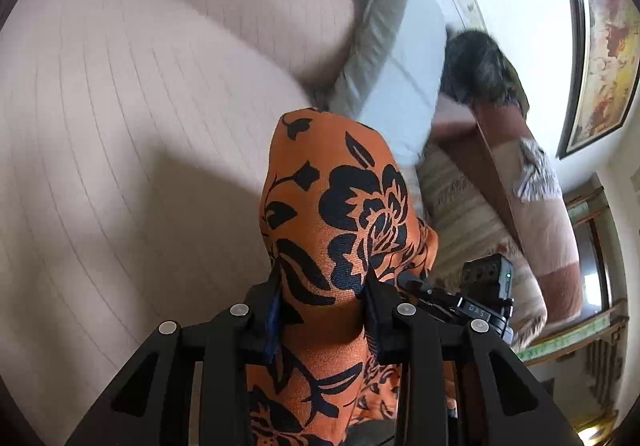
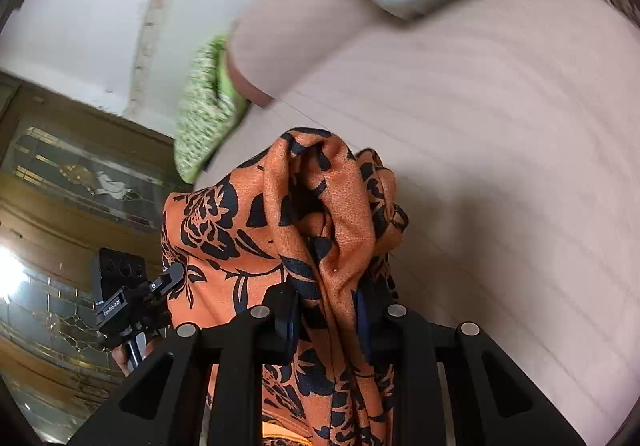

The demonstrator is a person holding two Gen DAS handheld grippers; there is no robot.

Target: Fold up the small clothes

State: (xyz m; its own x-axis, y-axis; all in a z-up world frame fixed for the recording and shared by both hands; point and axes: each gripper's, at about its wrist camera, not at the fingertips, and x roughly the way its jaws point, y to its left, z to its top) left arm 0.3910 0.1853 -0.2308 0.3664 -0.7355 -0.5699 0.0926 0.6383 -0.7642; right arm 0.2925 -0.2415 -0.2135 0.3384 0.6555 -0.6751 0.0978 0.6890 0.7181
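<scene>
Left gripper (image 1: 322, 292) fingers clamp a bunched fold of the orange cloth (image 1: 336, 206), which rises toward 12 o'clock above the pink sofa (image 1: 120, 126). Right gripper (image 2: 329, 300) fingers clamp another gathered part of it. A green cushion (image 2: 204, 118) lies at 10 o'clock in the right view.

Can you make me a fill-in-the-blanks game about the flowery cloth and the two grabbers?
1. The cloth is orange with black ____ printed on it.
2. The left gripper is ____ on the cloth.
3. Bunched cloth also sits between the fingers of the ____ gripper.
4. The cushion at the edge of the pale sofa is ____ and white.

Missing words: flowers; shut; right; green
</scene>
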